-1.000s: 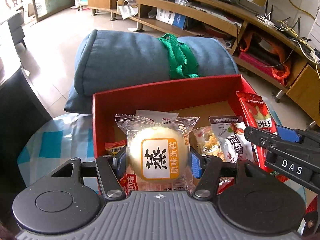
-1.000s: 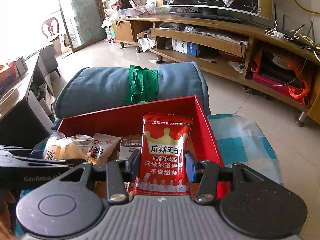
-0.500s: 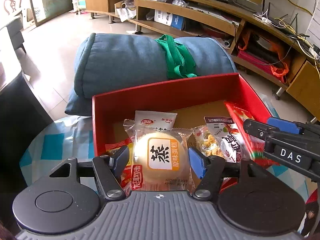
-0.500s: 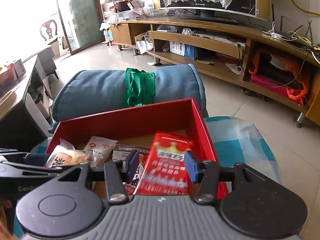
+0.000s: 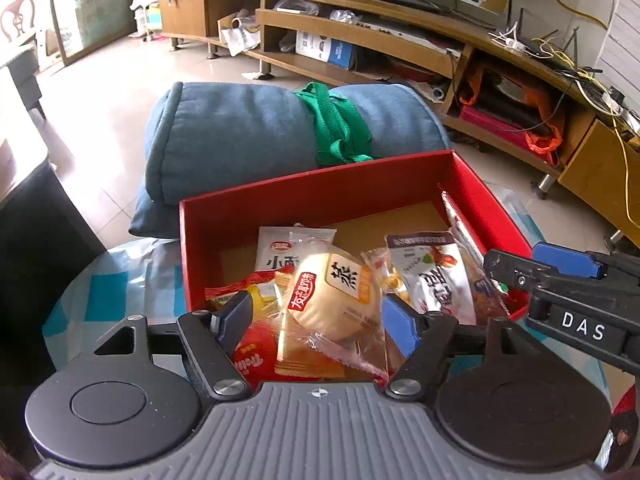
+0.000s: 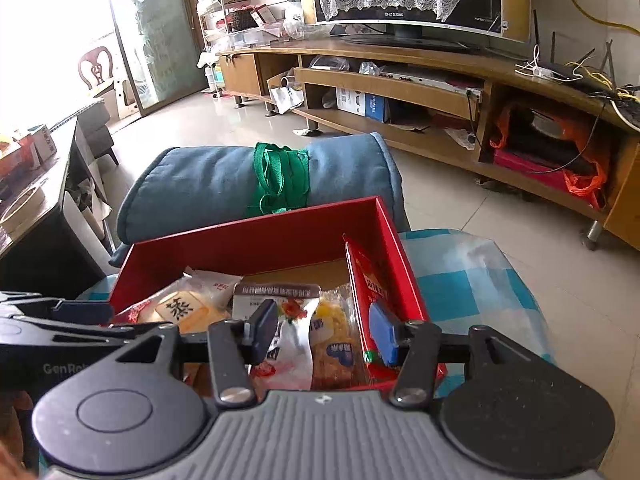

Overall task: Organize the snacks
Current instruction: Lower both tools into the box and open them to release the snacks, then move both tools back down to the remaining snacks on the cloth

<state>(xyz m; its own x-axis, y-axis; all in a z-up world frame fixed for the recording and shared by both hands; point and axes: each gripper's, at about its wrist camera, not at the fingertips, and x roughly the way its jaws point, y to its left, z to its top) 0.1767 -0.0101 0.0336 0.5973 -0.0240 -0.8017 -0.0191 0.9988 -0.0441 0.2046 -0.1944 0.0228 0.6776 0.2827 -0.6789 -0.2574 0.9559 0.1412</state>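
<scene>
The left hand-held gripper (image 5: 316, 318) points steeply down over the near left part of the red box (image 5: 312, 188). Its jaws have just been opening and now stand apart, with the steamed-cake packet (image 5: 336, 296) lying tilted between them; the blue pads (image 5: 396, 326) are clear of the wrapper, so nothing is gripped. The packet rests on other snacks in the box, partly over a red-and-yellow packet (image 5: 252, 344) and a white noodle packet (image 5: 280, 252).

The right hand-held gripper (image 6: 324, 330) also angles down over the box, toward its right side. Its jaws stand moderately apart and hold nothing; below the gap lie a white-and-grey packet (image 6: 280, 300) and a packet of yellow snacks (image 6: 336, 320). The right pad (image 6: 382, 332) sits in front of the red spicy-strip packet (image 6: 368, 280), which stands on edge, leaning against the box's right wall; whether pad and packet touch cannot be told.

In the left wrist view, the right gripper's fingers reach in from the right edge above the near right corner of the box.

The box sits on a worktop covered with a blue-and-white checked cloth (image 6: 472, 280). Just behind it lies a rolled blue cushion (image 5: 240, 136) bound with a green strap (image 5: 336, 128). Further off stands a long wooden TV cabinet (image 6: 440, 76).
</scene>
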